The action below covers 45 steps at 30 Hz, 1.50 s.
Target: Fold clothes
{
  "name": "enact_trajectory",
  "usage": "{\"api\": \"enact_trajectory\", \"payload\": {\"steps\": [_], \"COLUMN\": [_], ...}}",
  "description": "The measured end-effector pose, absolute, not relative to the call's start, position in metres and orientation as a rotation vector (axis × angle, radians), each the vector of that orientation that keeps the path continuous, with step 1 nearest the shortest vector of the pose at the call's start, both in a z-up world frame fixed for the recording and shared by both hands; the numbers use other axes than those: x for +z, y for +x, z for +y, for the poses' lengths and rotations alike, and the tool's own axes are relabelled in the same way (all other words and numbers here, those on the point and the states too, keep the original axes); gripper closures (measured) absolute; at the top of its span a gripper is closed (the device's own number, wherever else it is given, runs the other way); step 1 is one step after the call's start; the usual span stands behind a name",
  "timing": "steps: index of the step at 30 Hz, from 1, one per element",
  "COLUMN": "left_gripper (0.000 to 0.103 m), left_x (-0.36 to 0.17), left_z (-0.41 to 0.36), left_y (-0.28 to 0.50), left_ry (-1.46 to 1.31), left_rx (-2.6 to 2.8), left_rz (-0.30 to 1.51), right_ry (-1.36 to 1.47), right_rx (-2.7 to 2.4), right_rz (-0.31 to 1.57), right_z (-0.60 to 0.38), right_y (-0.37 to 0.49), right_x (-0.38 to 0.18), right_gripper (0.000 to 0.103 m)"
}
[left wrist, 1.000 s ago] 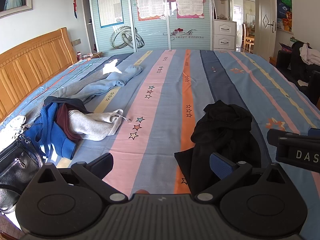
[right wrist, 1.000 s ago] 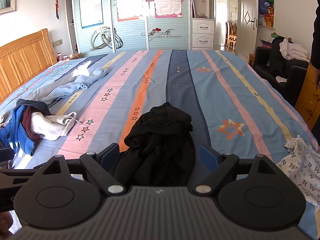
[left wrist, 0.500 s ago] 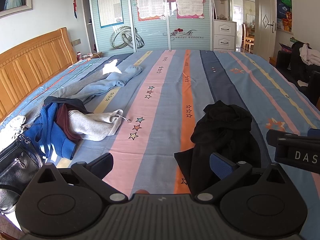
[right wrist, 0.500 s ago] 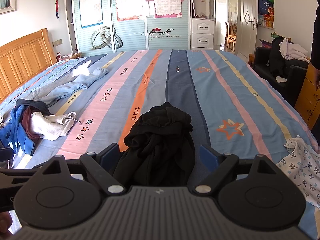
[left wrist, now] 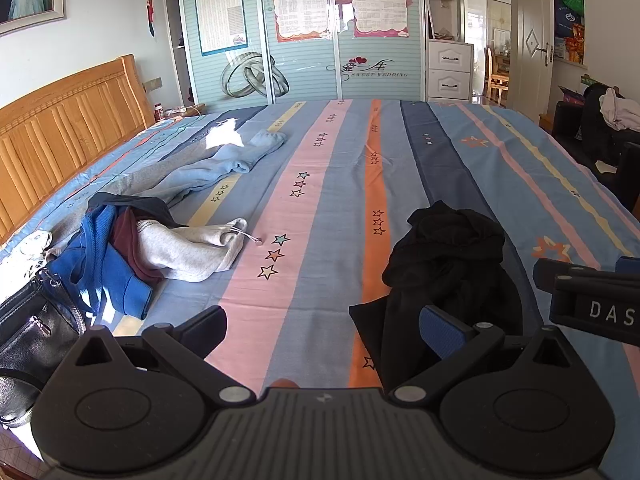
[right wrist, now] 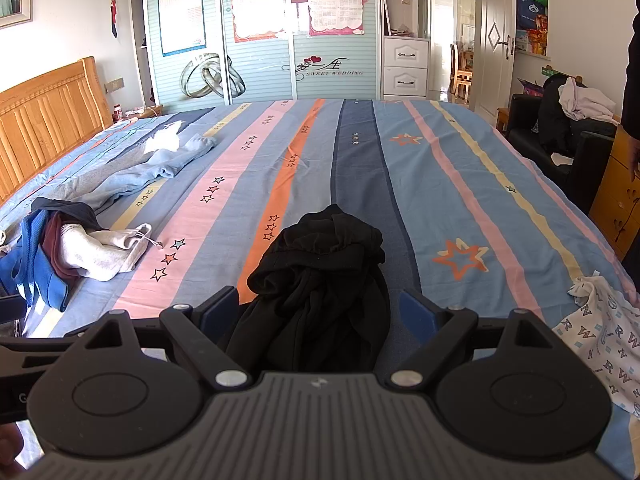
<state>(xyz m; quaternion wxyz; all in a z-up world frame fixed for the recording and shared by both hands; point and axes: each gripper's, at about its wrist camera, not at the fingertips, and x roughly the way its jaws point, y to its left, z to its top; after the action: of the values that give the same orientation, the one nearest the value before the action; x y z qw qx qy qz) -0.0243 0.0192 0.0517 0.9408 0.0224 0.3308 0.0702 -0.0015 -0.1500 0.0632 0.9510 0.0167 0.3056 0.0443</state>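
The right claw [right wrist: 320,312] stands with its jaws wide apart, the crumpled black garment [right wrist: 320,280] lying between them on the striped bed [right wrist: 460,184]. The left claw [left wrist: 322,328] is likewise spread, over bare sheet, with the garment at its right finger. The wardrobe [right wrist: 260,40] reads "SWEET WEDDING"; a white cloth [right wrist: 608,344] bears scattered letters R, W, N.

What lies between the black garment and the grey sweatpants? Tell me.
Only bare striped bedsheet separates the black garment from the grey sweatpants, clearest in the left wrist view.

Black handbag [left wrist: 28,332]; wooden headboard [left wrist: 60,128]; wardrobe [right wrist: 260,40]
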Motion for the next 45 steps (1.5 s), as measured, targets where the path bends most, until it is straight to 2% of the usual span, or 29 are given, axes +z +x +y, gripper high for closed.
{"api": "enact_trajectory", "payload": {"steps": [40,45], "left_gripper": [0.001,0.001], "left_x": [0.050,0.085], "left_z": [0.030,0.048], "left_y": [-0.019,-0.022], "left_ry": [0.003,-0.056], "left_rx": [0.149,0.135], "left_rz": [0.709,0.569], "right_ry": [0.021,0.084], "right_rx": [0.080,0.065], "right_rz": [0.621,0.643], "right_z": [-0.148,-0.168], "right_y": [0.001,0.006], "right_x": [0.060,0.047], "right_gripper": [0.015,0.015]}}
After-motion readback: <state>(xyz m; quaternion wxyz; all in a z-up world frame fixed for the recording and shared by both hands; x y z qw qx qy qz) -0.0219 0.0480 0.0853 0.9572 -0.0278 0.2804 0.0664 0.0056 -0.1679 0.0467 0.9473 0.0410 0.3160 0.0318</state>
